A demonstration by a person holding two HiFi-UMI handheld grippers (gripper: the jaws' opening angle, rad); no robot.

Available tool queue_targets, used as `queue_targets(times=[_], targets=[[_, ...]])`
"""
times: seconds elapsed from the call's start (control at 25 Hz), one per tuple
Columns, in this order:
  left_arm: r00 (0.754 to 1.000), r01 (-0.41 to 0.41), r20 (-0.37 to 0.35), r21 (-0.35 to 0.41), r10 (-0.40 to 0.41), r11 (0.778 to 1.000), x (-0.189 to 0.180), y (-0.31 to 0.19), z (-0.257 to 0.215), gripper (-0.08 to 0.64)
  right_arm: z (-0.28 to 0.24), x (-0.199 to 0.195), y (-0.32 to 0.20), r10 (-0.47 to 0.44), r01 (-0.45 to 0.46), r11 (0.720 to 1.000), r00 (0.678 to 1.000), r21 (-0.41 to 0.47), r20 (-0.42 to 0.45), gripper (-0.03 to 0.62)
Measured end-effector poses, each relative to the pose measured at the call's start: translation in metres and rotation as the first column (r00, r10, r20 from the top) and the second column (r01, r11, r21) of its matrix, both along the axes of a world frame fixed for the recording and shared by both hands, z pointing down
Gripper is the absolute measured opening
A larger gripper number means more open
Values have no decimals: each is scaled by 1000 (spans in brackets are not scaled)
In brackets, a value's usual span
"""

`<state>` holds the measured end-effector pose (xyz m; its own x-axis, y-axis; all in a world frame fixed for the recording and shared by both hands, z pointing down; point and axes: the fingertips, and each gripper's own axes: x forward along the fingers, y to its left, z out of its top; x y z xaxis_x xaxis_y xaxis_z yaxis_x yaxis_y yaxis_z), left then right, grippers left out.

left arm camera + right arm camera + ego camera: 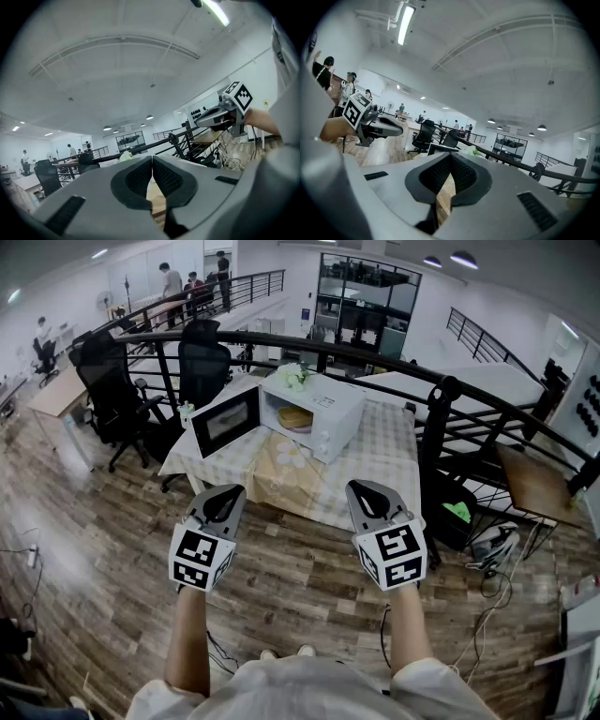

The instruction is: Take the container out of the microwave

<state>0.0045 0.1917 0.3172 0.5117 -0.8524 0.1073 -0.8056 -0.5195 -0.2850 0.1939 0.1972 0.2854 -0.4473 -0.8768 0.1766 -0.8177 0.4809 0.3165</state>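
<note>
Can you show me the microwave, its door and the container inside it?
microwave (333,401), head view, on its white top.
microwave door (227,420), head view, middle of the open door's dark window.
container (295,418), head view, on its front inside the microwave.

Probably an open-plan office on a mezzanine: black swivel chairs (111,390), desks (58,393), a black railing (375,354), a glass-walled room (367,296).

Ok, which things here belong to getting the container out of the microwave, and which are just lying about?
Job: microwave, its open door, container inside, left claw, right claw.
Lying about: flowers on the microwave, office chairs, railing.
</note>
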Motion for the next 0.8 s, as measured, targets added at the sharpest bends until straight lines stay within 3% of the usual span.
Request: queue_targets(times=[0.64, 0.8], targets=[[999, -42, 6, -30, 43, 999, -59, -31, 23, 20, 15, -55, -32, 49, -48, 999, 994, -6, 102, 12], [999, -42, -2, -38, 42, 998, -74, -52, 29, 20, 23, -67, -57, 65, -64, 998, 996, -17, 68, 12]])
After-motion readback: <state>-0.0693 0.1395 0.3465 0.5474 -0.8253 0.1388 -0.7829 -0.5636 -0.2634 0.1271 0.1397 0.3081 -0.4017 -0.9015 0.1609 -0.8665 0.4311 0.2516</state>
